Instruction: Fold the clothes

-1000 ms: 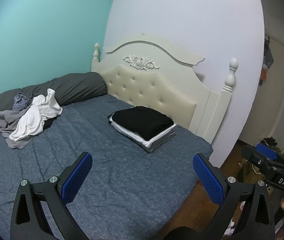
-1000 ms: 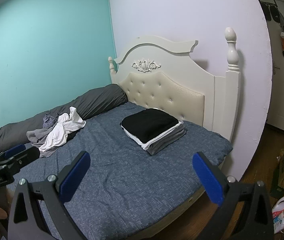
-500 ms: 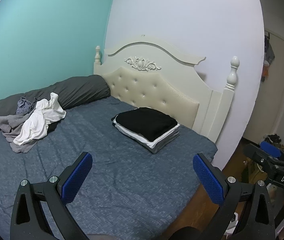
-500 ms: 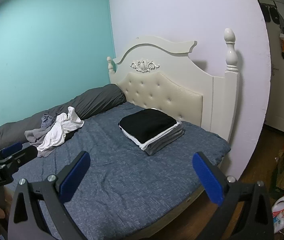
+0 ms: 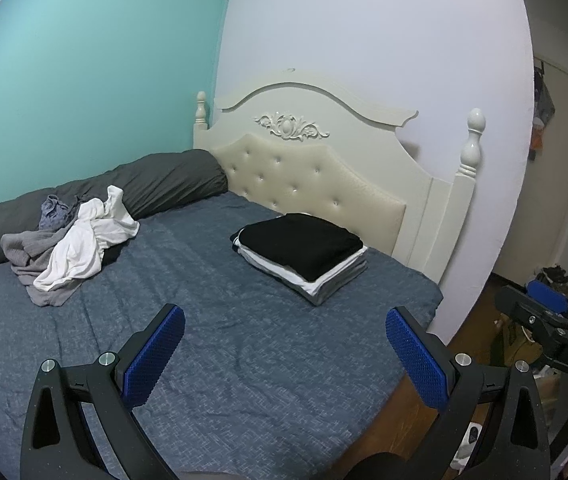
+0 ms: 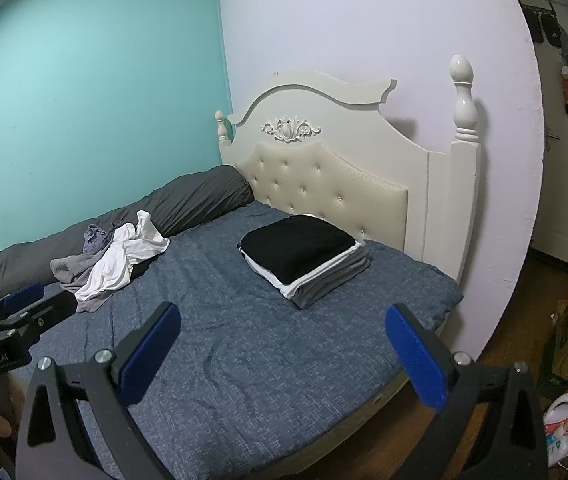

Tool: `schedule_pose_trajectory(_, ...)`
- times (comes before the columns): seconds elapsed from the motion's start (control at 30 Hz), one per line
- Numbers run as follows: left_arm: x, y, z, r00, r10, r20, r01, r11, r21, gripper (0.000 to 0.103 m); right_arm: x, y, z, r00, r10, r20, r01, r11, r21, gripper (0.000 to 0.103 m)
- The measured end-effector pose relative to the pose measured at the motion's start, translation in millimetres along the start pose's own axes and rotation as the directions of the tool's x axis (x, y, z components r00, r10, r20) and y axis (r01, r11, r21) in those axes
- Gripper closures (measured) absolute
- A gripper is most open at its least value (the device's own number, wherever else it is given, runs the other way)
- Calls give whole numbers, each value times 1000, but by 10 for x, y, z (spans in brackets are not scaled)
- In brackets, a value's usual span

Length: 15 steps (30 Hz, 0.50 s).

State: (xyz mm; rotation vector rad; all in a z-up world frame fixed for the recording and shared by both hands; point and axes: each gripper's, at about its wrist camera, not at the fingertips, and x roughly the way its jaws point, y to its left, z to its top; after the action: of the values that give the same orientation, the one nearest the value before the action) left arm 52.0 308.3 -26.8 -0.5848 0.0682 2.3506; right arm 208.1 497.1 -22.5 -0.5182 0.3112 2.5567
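While both tongs [image 5: 284,354] [image 6: 282,350] gape empty: unfolded clothes [image 5: 70,246] (far left), well beyond.

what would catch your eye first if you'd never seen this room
Probably the neat stack of folded clothes, black on top, sitting on the blue bedspread near the cream headboard. Next, the crumpled pile of white and grey clothes on the far side of the bed, against a long grey pillow. Both the left gripper and the right gripper are open and empty in front of the bed.
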Motion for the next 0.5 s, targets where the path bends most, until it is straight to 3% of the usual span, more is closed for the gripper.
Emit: schedule_pose_trajectory(0.5,1,-3,8,1000,-7,8,7,1000,5,0,-12,30,-3,1000,-1,6,2,1000,-8,0)
